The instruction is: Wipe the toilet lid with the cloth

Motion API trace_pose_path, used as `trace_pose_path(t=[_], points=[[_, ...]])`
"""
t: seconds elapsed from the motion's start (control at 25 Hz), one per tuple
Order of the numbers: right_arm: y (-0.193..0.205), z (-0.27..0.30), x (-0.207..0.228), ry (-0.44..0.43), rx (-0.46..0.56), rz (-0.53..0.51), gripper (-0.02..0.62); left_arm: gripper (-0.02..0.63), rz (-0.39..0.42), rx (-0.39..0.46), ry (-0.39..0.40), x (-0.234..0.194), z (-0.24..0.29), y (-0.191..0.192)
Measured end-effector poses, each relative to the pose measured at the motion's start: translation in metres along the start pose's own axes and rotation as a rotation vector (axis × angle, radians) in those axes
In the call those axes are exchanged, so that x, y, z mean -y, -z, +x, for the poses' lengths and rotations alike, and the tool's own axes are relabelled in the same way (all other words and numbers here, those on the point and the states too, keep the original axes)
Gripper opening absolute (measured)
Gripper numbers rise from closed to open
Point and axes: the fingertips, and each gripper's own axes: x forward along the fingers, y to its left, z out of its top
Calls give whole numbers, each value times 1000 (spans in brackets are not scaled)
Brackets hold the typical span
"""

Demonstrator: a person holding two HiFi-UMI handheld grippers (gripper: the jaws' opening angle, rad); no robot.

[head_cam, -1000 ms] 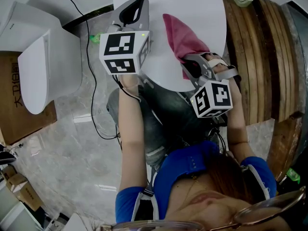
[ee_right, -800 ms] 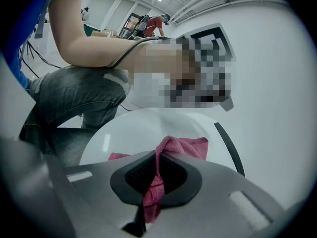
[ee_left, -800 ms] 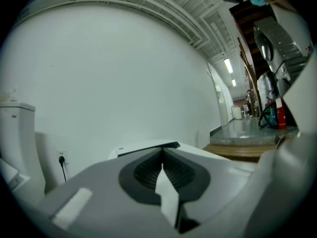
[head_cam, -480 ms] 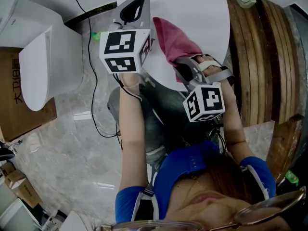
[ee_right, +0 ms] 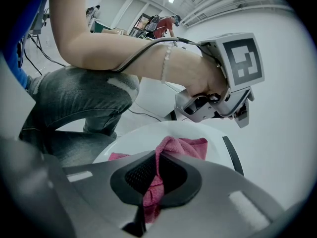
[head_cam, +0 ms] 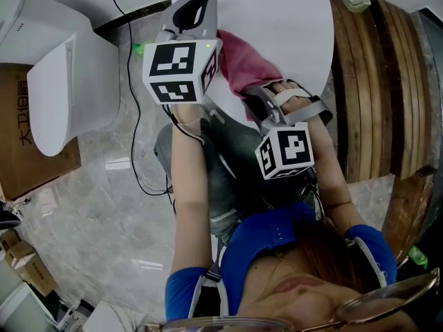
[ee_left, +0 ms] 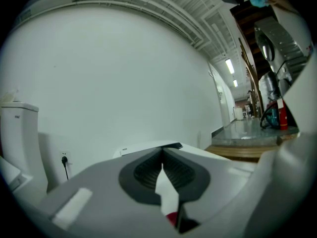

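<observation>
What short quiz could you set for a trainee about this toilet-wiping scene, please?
1. True or false: the left gripper is pinching the pink cloth.
2. Multiple choice: the pink cloth lies on A) the toilet lid; B) the floor; C) the cardboard box.
3. Fill in the blank: the right gripper has its jaws shut on the pink ____.

Key: 1 false, the left gripper's jaws are together on nothing; 2 A; 3 cloth.
</observation>
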Motion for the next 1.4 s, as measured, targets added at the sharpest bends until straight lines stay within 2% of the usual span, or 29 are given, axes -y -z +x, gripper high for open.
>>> trace_pose_path(t=[0.68,1.04,1.4], points=[[-32,11,-13,-12,24,-103,8,3,-9,10,-8,-4,-4,-2],[-36,13,-13,-23,38,-70,8,3,-7,14,-9,-6,-6,-4],[-34,6,-21,-14,46,-96,8,3,-4,7,-4,-4,-5,-2]])
